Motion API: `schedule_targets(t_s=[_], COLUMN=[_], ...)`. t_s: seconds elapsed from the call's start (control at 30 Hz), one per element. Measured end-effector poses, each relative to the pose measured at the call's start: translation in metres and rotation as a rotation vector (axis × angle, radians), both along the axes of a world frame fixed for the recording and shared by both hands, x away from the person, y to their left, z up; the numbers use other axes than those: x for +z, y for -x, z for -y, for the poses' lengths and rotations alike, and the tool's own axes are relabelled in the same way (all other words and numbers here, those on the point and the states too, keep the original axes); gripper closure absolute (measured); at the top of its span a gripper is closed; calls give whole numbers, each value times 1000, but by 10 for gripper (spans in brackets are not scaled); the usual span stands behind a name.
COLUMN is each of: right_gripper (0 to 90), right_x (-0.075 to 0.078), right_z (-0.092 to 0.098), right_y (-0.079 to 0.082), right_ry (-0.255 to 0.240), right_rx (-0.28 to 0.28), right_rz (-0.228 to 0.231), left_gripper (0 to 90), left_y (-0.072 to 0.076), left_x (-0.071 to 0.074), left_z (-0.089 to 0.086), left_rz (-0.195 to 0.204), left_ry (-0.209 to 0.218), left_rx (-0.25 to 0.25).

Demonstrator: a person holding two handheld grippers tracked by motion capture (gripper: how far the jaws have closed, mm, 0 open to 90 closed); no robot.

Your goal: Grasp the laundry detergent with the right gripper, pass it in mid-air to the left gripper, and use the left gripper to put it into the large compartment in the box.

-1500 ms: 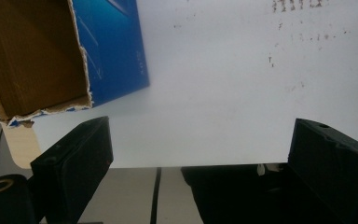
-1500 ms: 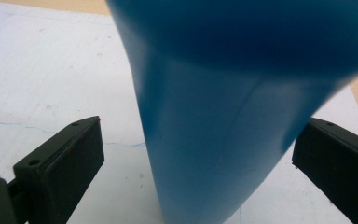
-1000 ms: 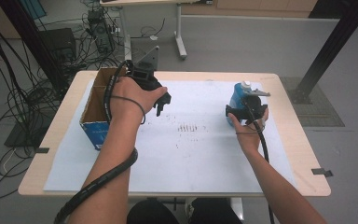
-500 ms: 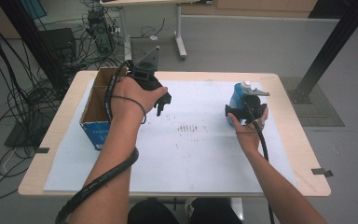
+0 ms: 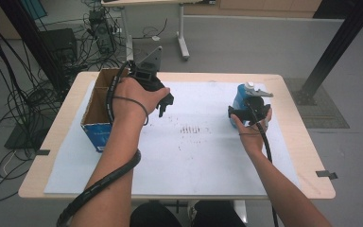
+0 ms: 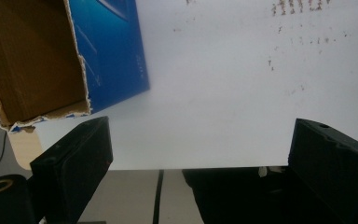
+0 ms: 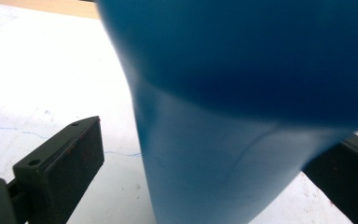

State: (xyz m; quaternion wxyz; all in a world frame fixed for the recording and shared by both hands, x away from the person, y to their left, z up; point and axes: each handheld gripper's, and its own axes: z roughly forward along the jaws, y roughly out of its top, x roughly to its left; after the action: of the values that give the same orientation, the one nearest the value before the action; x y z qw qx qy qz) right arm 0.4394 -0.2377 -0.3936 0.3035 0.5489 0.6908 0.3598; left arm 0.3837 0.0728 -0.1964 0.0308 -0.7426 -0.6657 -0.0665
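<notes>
One blue bottle [image 5: 240,101] is standing upright, cap up, between the spread right gripper [image 5: 248,113] jaws, apparently untouched; left gripper [image 5: 163,101] gaping beside one box [image 5: 97,111].

A white paper sheet [image 5: 189,156] with brown speckles covers the wooden table [image 5: 307,142]. On the grey floor behind, tangled black cables [image 5: 23,94] lie beside 1 white desk leg [image 5: 182,33].

Bare forearms, no sleeves; left tool [image 5: 163,101] black with blocky jaws, grey three-cornered plate on top and thick ribbed black cable trailing along the arm (thin cord looped round wrist); right tool [image 5: 249,113] black, thinner cable.
</notes>
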Motion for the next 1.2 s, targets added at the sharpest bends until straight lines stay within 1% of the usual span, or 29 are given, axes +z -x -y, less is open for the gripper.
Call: schedule_targets(t_s=[0.33, 0.53, 1.17, 1.2], right_gripper=[19, 19, 27, 28], right_x=[0, 0, 1, 1], right_z=[1, 2, 3, 2], right_y=[0, 0, 0, 0], right_ry=[0, 1, 18, 23], right_rx=[-7, -8, -6, -6], right_rz=[0, -2, -5, -5], left_gripper=[67, 67, 67, 67], left_y=[0, -1, 0, 0], left_x=[-1, -1, -1, -1], left_z=[1, 0, 1, 1], left_rz=[-2, -3, -1, -4], left_ry=[3, -2, 2, -4], left_rx=[-1, 2, 0, 1])
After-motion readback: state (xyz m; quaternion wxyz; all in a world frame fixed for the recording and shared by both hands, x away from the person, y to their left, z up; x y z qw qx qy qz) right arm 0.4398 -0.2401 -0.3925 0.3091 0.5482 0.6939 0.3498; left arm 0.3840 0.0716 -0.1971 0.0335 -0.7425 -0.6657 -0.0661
